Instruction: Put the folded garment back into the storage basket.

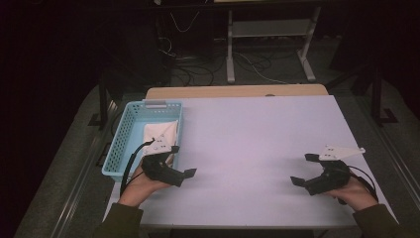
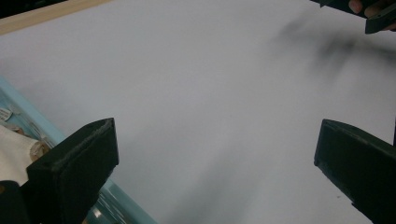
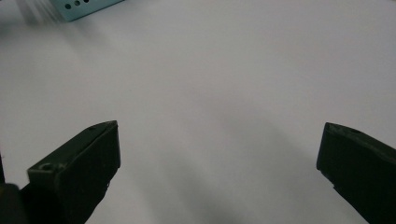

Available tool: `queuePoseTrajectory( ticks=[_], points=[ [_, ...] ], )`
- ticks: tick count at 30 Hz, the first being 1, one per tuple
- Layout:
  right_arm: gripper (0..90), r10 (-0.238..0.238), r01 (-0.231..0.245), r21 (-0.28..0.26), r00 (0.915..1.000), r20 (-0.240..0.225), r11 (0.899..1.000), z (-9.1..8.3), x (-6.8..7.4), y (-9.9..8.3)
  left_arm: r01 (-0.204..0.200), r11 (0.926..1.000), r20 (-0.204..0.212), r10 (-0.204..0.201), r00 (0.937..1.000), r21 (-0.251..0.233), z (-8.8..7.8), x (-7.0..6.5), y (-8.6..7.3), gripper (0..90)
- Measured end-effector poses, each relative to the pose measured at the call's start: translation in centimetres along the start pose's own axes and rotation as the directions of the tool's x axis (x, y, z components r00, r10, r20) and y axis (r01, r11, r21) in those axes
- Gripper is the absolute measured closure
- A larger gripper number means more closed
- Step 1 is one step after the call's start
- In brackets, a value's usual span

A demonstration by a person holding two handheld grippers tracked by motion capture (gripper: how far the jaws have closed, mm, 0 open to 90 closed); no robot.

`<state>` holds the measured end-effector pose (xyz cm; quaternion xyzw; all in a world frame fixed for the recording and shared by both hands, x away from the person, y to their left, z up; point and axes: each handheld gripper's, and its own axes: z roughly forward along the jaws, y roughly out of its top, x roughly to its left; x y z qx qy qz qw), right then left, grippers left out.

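Observation:
A light blue plastic basket stands at the table's left edge with a folded white cloth inside. My left gripper hovers just right of the basket's near corner, open and holding nothing. In the left gripper view the left gripper has its jaws spread wide over bare white tabletop, with the basket's rim and the cloth at the lower left. My right gripper is near the front right of the table, open and empty. The right gripper also faces bare tabletop, the basket's corner far off.
The white table top stretches between the two grippers, with a wooden strip along its far edge. Beyond it, a metal frame stand and cables lie on the dark floor. The other gripper shows at the left gripper view's top right.

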<state>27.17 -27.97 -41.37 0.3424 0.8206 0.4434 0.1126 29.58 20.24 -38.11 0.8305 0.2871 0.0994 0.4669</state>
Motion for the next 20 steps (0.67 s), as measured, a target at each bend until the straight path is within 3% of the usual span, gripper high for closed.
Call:
queuePoseTrajectory(
  ticks=[20],
  points=[
    [0.0, -0.015, 0.014, 0.048, 0.9999, 0.003, 0.999, 0.39, 0.07, -0.86, -0.013, 0.9998, 0.008, 0.013, 0.9999, 0.016, 0.53, 0.05, -0.23, 0.0]
  ],
)
